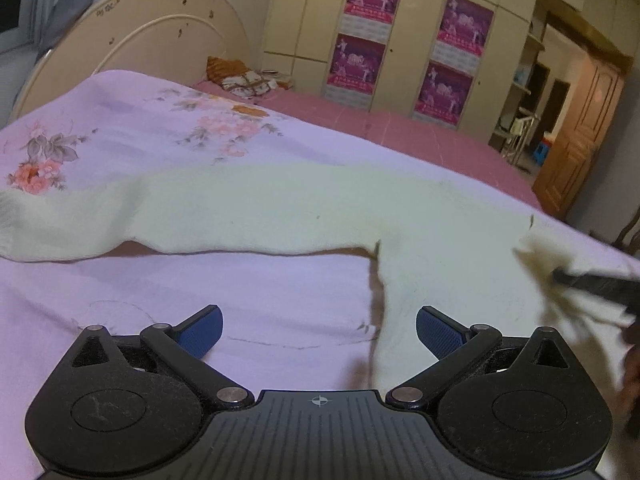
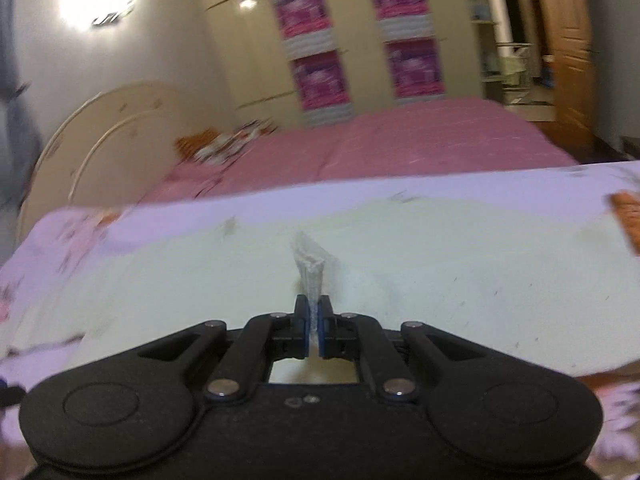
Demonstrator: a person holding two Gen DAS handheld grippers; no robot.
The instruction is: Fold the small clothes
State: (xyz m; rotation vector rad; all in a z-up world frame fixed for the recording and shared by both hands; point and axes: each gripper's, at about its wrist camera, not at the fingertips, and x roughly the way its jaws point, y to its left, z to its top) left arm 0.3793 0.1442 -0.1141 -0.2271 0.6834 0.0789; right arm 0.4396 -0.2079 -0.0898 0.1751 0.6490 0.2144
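Observation:
A pale cream garment (image 1: pixel 280 216) lies spread across the lilac flowered bedsheet (image 1: pixel 120 136). One long part reaches to the left, another hangs down toward the camera at the right. My left gripper (image 1: pixel 318 330) is open just above the sheet, its blue pads (image 1: pixel 200 332) wide apart and empty; the right pad sits over the garment's near part. In the right wrist view my right gripper (image 2: pixel 315 322) is shut on a pinched, raised fold of the cream garment (image 2: pixel 440 264). It also shows as a dark blurred shape, the right gripper (image 1: pixel 592 284), at the garment's right edge.
A pink bedspread (image 2: pixel 420 148) covers the bed beyond, with a cream headboard (image 1: pixel 132 40) and a patterned cloth pile (image 1: pixel 244 78) near it. Wardrobe doors carrying magenta posters (image 1: pixel 370 24) line the far wall. A wooden door (image 1: pixel 580 136) stands at the right.

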